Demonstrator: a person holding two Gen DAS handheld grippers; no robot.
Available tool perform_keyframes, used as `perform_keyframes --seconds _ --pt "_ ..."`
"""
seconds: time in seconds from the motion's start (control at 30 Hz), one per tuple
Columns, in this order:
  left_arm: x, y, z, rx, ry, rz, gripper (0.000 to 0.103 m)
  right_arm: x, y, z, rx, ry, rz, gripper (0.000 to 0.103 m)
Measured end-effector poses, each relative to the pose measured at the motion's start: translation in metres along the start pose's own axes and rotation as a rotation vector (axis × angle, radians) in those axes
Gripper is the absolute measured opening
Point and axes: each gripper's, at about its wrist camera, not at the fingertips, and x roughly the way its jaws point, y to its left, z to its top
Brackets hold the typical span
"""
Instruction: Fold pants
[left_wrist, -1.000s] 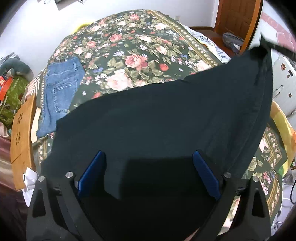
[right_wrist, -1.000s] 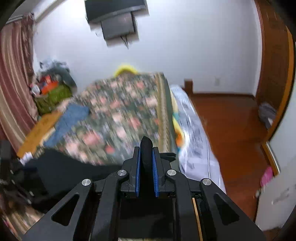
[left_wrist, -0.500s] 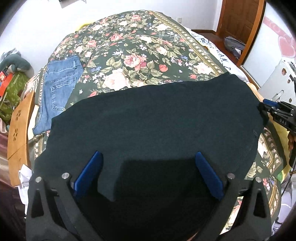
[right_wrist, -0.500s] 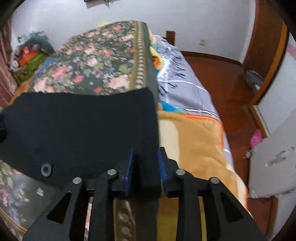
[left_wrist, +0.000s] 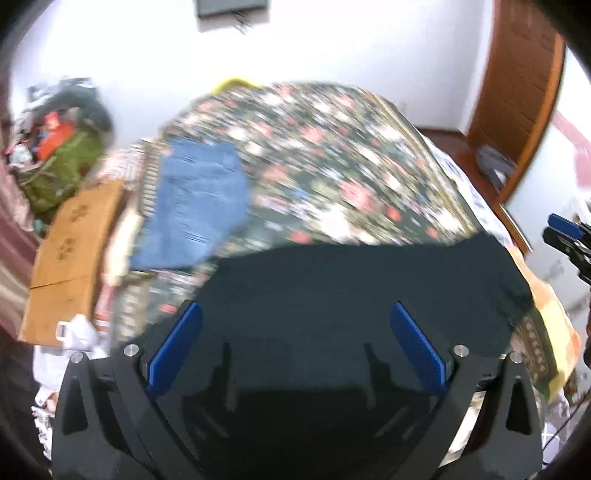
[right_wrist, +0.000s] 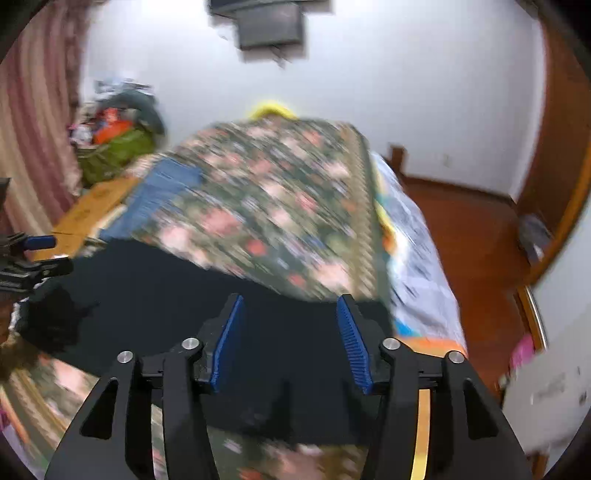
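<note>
Released since half a second ago, the black pants (right_wrist: 155, 295) lie flat on the floral bedspread (right_wrist: 266, 206), long axis running 9 to 3 o'clock. Right gripper (right_wrist: 291, 332) jaws are opening above the cloth, empty; left gripper (left_wrist: 299, 347) is spread wide, holding nothing. Folded jeans (left_wrist: 195, 206) lie at 11 o'clock.

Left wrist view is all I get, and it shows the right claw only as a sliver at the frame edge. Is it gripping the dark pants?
Observer: No. In the right wrist view the right claw is opening, with nothing pinched. The dark pants lie flat beneath it.
Operator: My own claw hides the pants' near edge. Does it hang off the bed?
Observer: No, a strip of floral quilt shows in front of that edge.
Operator: Anything on the floor?
Observer: A blurred pink item, right of the bed.
</note>
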Motion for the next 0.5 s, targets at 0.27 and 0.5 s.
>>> perform_keyframes --seconds 0.27,0.5 --pt "-0.02 0.136 -0.014 -0.151 -0.015 0.148 0.103 0.027 0.102 0.049 -0.138 -0.041 0.201 0.054" --pt "0.015 0.236 -0.057 -0.344 0.123 0.172 0.103 0.087 0.176 0.066 -0.245 0.05 0.299 0.054"
